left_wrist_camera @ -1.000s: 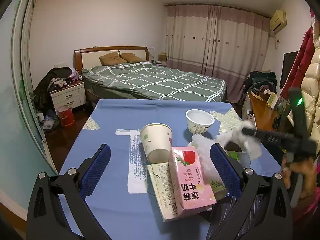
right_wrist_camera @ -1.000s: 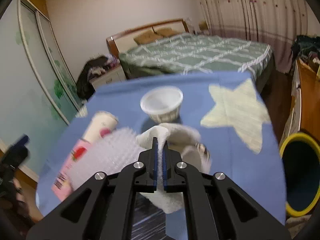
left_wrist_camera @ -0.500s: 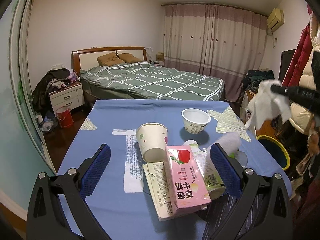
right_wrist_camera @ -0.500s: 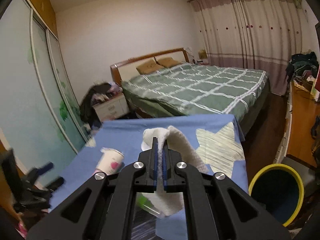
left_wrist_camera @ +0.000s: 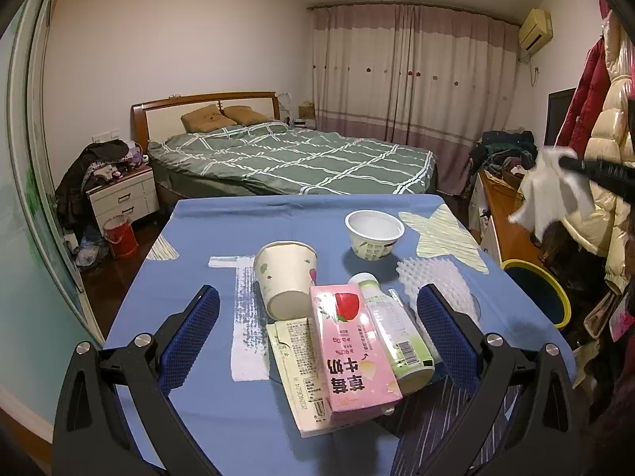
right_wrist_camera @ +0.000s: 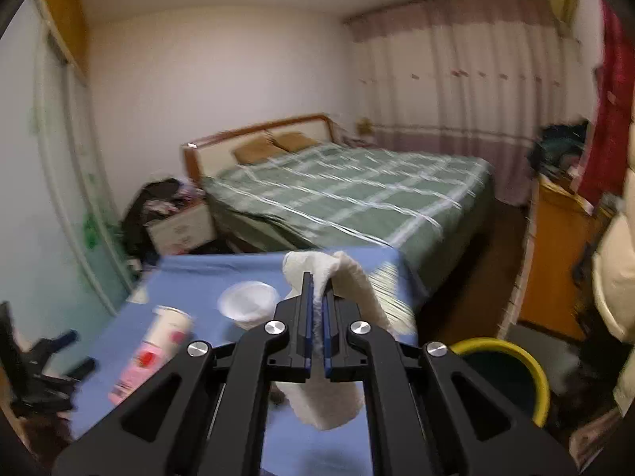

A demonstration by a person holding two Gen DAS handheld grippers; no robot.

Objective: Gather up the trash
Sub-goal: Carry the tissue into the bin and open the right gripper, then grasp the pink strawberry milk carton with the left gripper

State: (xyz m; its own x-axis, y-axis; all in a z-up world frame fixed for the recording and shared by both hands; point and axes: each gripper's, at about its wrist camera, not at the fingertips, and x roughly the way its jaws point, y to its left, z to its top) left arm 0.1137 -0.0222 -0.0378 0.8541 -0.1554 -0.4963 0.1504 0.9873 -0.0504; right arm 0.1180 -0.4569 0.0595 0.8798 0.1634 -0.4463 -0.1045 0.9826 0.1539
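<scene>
The whole right wrist view is smeared by motion, so the bed, the curtains and the carton on the table lack detail and its print cannot be read. There the tissue covers part of the star patch, and the bin is half hidden behind the right gripper. In the left wrist view the right gripper is cut off by the edge, the bin sits partly behind the table corner, and the flat box lies mostly under the carton.
</scene>
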